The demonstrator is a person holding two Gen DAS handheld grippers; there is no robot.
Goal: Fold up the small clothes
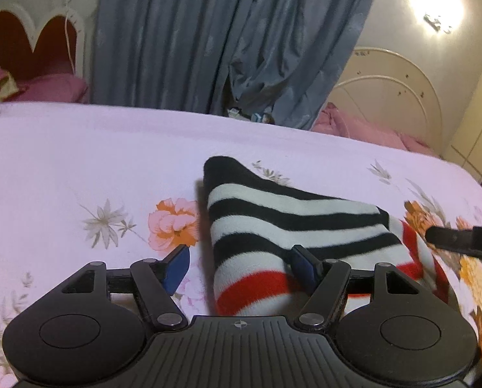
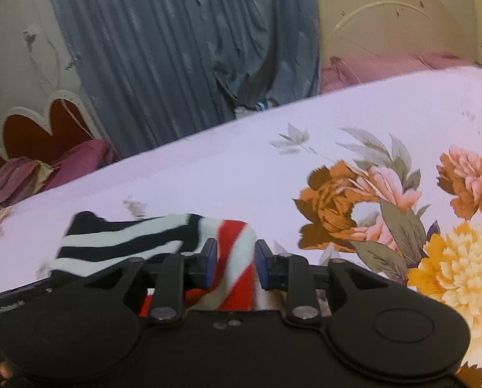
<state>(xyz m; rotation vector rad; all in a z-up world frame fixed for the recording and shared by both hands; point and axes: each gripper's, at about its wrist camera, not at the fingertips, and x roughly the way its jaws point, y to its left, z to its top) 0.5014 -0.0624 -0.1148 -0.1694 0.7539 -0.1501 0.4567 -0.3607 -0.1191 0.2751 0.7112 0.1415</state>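
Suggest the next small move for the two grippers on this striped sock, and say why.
Probably close the right gripper on the red-and-white end of the striped sock, then carry it toward the black toe. That end sits between its pads with a gap showing on one side, and the left gripper stands open astride the sock, which lies lengthwise on the floral bedsheet.

Both wrist views close, angled down; share striped sock (image 1: 292,226), bed (image 1: 79,148).

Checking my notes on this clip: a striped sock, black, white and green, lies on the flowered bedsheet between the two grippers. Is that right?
Not quite: the sock is black, white and red, not green. The right wrist view shows the red bands between the right gripper fingers. It does lie on the flowered bedsheet, with the left gripper at it too.
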